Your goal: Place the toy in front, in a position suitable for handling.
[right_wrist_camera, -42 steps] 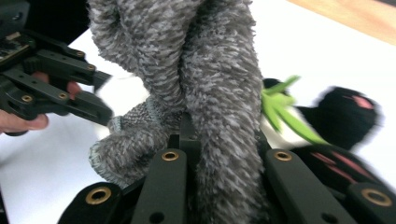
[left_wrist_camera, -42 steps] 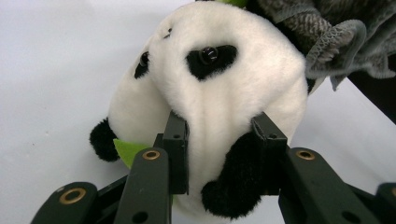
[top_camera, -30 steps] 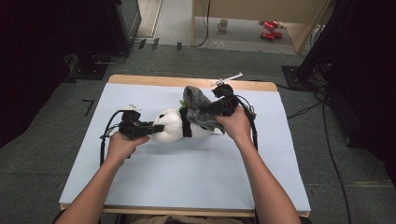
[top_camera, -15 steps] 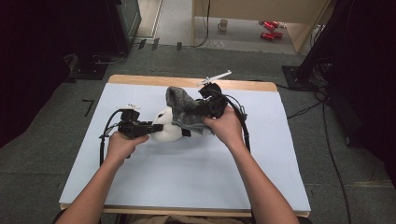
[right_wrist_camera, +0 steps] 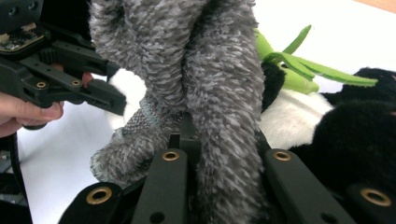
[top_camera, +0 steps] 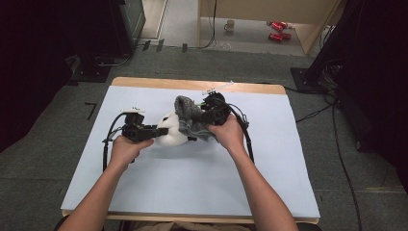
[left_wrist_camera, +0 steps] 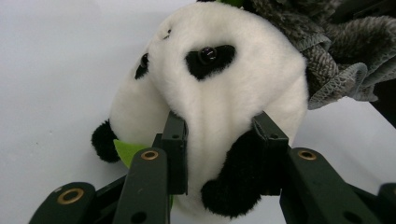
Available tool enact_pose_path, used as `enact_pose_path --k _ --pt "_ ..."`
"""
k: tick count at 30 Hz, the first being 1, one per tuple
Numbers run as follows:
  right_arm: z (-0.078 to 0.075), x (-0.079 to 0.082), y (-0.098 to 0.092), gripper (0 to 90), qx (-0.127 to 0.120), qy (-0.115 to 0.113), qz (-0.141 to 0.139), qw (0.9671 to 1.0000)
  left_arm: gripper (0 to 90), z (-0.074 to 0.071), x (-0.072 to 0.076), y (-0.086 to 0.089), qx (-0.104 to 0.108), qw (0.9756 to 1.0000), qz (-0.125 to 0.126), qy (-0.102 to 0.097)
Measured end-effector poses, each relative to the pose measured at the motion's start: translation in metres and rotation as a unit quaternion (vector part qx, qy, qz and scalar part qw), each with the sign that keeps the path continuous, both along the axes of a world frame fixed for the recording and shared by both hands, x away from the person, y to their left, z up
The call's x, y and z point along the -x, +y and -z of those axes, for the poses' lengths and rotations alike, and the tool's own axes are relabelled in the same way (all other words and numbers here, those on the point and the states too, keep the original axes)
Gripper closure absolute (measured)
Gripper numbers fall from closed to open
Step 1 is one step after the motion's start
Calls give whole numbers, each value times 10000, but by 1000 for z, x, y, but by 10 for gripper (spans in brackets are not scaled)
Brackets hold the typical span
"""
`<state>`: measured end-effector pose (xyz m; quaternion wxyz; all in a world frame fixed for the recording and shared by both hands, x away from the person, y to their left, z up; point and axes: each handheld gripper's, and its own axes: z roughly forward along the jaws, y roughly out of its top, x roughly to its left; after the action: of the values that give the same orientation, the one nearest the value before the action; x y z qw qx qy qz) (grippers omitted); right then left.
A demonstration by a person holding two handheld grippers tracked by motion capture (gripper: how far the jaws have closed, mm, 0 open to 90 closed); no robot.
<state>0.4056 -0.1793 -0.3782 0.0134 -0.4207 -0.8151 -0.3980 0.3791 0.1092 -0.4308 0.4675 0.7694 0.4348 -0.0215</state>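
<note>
Fingers [left_wrist_camera: 175, 140] of the left gripper [left_wrist_camera: 219, 140] pinch the panda's head [left_wrist_camera: 219, 74]; the right gripper's [right_wrist_camera: 219, 135] clamp grey cloth [right_wrist_camera: 205, 60].

We're in a lab or recording studio: grey carpet floor [top_camera: 43, 163], black curtains [top_camera: 43, 53] closing both sides, cables [top_camera: 337, 144] snaking across the carpet. A wooden counter [top_camera: 192, 85] under a pale blue mat [top_camera: 192, 183] stands centre; beyond it, a mug [top_camera: 230, 25] and red cans [top_camera: 276, 30] sit under a desk.

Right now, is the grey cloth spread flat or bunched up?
Bunched up. The grey cloth hangs in thick folds, pinched in the right gripper and draped against the toy panda, not flat on the table.
</note>
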Motion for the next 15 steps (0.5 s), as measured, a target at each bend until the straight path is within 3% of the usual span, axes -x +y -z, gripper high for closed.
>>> enact_pose_path --k 12,15 --pt "-5 -11 7 777 90 17 -7 10000 642 -1 -9 2 43 9999 -59 88" --pt "-13 -11 10 778 -122 107 30 9999 642 -1 -9 3 72 9999 -93 98"
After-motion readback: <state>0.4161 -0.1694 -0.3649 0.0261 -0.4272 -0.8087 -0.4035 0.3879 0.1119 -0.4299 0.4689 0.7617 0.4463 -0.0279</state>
